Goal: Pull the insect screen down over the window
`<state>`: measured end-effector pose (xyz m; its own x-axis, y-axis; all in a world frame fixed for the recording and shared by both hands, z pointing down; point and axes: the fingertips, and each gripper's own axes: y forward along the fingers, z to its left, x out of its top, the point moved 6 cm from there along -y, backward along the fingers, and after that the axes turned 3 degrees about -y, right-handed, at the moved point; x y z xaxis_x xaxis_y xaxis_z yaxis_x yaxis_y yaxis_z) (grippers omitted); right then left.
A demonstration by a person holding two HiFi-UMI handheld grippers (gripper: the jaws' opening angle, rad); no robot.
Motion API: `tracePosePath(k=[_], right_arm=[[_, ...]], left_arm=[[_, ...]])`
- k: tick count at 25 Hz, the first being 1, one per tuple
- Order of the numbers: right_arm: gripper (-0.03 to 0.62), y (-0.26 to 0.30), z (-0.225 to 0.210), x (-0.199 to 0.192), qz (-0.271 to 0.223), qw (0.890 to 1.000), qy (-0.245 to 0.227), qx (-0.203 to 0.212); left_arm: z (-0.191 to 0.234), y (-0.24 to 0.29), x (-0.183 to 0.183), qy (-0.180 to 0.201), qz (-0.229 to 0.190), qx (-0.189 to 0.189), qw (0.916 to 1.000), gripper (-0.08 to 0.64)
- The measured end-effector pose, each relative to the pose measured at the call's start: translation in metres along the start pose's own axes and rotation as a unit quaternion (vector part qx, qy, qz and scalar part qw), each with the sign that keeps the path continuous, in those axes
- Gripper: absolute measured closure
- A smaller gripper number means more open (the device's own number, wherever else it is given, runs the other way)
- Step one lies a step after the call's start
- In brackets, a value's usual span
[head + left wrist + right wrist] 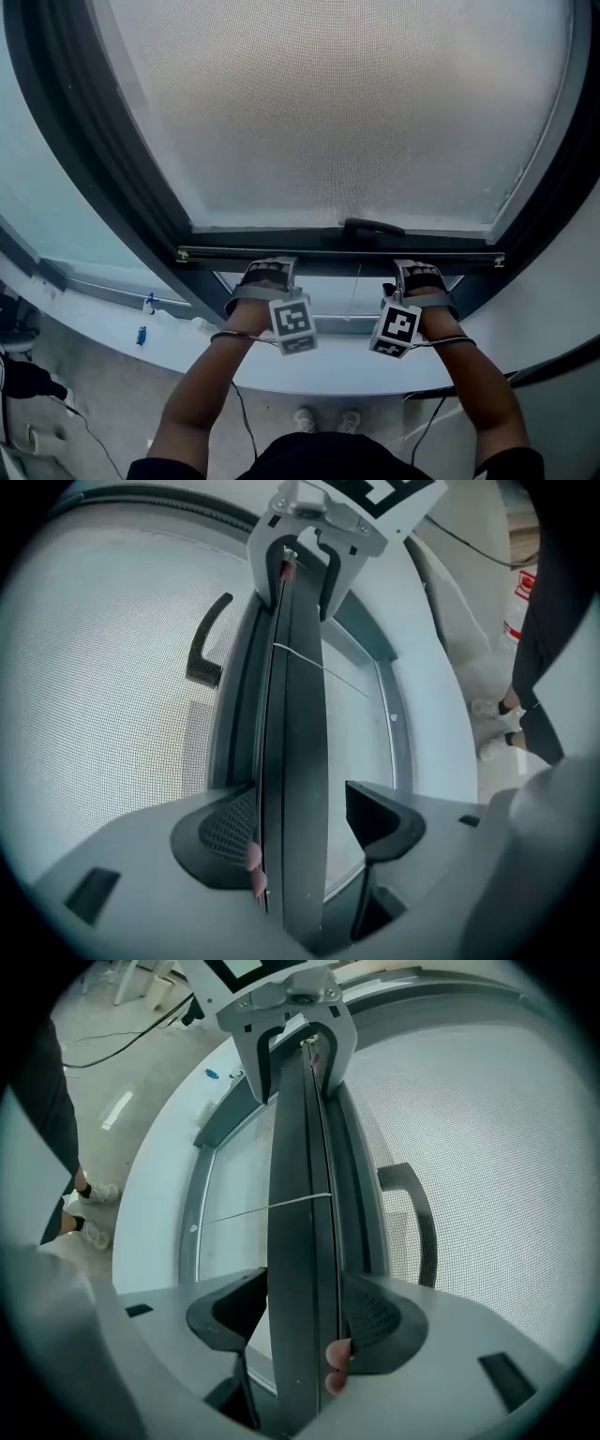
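The grey mesh insect screen (328, 112) covers most of the window. Its dark bottom bar (337, 253) lies low, a little above the sill, with a black handle (373, 227) at its middle. My left gripper (269, 274) and right gripper (419, 275) grip this bar from below, either side of the handle. In the left gripper view the bar (295, 761) runs up between the jaws of the left gripper (300, 803), which is shut on it. The right gripper (307, 1288) is likewise shut on the bar (300, 1222). A thin pull cord (356, 286) hangs below the bar.
The dark window frame (84, 141) curves round the screen. Below runs a white sill (112, 328) with small blue items (141, 335). Glass (361, 733) shows under the bar. Cables (66, 412) lie on the floor. A red-and-white canister (520, 602) stands by the wall.
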<state>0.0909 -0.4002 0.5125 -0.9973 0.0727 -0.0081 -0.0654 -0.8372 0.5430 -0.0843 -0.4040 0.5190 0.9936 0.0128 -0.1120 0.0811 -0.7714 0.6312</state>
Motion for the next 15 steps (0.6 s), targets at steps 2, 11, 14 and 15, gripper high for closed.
tracePosePath(k=[2,11,14,15], right_arm=[[0.347,0.0005,-0.0005,-0.0007,-0.002,1.000,0.001,-0.002],[0.347,-0.0002,-0.0030,-0.0008,-0.006,1.000,-0.002,-0.009],[0.347,-0.0012,-0.0027,-0.0005,-0.001,1.000,-0.009,-0.011],[0.347,-0.0009,-0.0027,-0.0001,0.000,1.000,-0.010,-0.013]], left_arm=[[0.0003,0.0009,0.0008,-0.003,-0.003,0.004,1.0000,0.259],[0.0011,-0.0004,0.0008,-0.003,-0.007,0.010,0.9999,0.259],[0.0011,-0.0002,0.0022,0.007,0.007,0.019,0.9998,0.259],[0.0008,0.0003,0.0026,0.004,0.009,0.024,0.9997,0.259]])
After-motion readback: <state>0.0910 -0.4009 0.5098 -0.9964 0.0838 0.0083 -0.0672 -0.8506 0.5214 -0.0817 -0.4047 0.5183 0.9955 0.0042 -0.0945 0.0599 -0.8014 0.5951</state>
